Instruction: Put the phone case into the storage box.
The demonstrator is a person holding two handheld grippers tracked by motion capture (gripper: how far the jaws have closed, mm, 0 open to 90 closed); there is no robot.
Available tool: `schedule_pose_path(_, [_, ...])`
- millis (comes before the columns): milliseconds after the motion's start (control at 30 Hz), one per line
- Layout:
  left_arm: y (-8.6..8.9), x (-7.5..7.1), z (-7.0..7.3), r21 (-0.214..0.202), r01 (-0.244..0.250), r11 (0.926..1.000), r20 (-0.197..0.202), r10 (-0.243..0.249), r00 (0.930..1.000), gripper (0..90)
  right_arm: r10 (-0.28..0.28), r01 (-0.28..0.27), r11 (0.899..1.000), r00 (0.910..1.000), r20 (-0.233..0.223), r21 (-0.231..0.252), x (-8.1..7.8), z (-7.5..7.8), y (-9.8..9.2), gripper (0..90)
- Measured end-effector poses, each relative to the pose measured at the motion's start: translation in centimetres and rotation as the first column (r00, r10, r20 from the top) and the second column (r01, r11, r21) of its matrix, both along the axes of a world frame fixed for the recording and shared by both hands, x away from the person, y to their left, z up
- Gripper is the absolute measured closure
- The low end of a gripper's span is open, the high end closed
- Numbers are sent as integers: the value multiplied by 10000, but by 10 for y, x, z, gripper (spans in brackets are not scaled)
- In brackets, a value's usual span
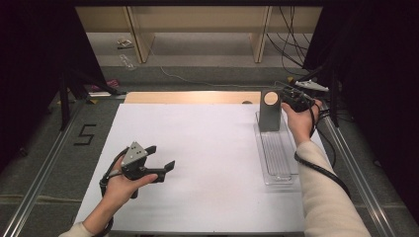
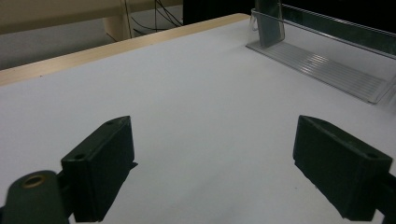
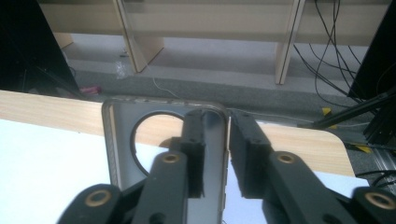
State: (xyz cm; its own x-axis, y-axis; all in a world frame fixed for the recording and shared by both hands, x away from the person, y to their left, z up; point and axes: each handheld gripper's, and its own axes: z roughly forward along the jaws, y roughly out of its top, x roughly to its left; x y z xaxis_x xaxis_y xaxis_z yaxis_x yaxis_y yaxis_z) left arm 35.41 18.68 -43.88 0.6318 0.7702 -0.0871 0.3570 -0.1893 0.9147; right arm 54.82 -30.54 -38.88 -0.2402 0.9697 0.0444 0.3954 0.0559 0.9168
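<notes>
High view: white table (image 1: 197, 148), grey carpet (image 1: 44, 163), wooden shelving (image 1: 197, 19) behind.

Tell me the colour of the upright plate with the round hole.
Dark grey metal plate, seen best in the high view.

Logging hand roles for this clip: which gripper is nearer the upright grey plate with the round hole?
Right. The right gripper has its jaws either side of the grey plate's edge at the clear tray's far end. The left gripper hovers open, far across the table.
</notes>
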Motion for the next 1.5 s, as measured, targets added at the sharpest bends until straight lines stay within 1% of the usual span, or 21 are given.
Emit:
schedule_pose_path(100, [0, 0, 0, 22, 10, 10000, 1, -10, 10000, 122, -41, 42, 10000, 10000, 63, -57, -2, 3, 0, 674])
schedule_pose_path(167, [0, 0, 0, 8, 5, 10000, 5, -5, 10000, 123, -111, 111, 9999, 9999, 103, -53, -4, 5, -1, 609])
schedule_pose_path(233, [0, 0, 0, -19, -39, 10000, -11, 39, 10000, 124, -274, 273, 9996, 9994, 193, 78, -7, 8, -3, 530])
schedule_pose_path(267, [0, 0, 0, -24, -42, 10000, -14, 42, 10000, 125, -292, 290, 9995, 9994, 202, 120, -8, 9, -4, 507])
schedule_pose_path(400, [-1, 0, 0, 9, -9, 10000, -30, 10, 10000, 125, -177, 173, 9998, 9994, 307, 132, -16, 12, -5, 415])
schedule_pose_path(533, [-1, 0, 1, -20, -40, 10000, -58, 40, 10000, 125, 32, -37, 9997, 9997, 242, 224, -24, 14, -4, 342])
schedule_pose_path(633, [0, 0, 1, -5, -85, 10000, -63, 85, 9999, 123, 185, -188, 9996, 9997, 166, 186, -29, 14, -4, 293])
schedule_pose_path(733, [0, 0, 0, -6, -63, 10000, -91, 63, 9999, 123, 227, -228, 9997, 9997, 117, 131, -35, 13, -5, 253])
schedule_pose_path(867, [0, 0, 0, 5, -59, 10000, -86, 59, 9999, 123, 351, -351, 9991, 9994, 27, 217, -43, 10, -5, 208])
schedule_pose_path(900, [0, 0, 0, 12, -55, 10000, -80, 55, 10000, 123, 428, -427, 9989, 9991, -49, 216, -45, 9, -5, 204])
schedule_pose_path(967, [0, 0, 0, 5, -76, 10000, -80, 76, 9999, 123, 484, -483, 9986, 9988, -49, 226, -49, 7, -5, 195])
schedule_pose_path(1067, [0, 0, 0, 10, -73, 10000, -96, 73, 9999, 123, 621, -621, 9978, 9981, -7, 234, -56, 6, -6, 185])
schedule_pose_path(1233, [0, 0, 0, 66, -62, 10000, -80, 62, 9999, 122, 781, -781, 9961, 9969, 27, 399, -65, 6, -7, 174])
schedule_pose_path(1500, [0, 0, -1, 83, -59, 9999, -74, 59, 10000, 122, 1128, -1126, 9921, 9936, 6, 550, -77, 5, -4, 170])
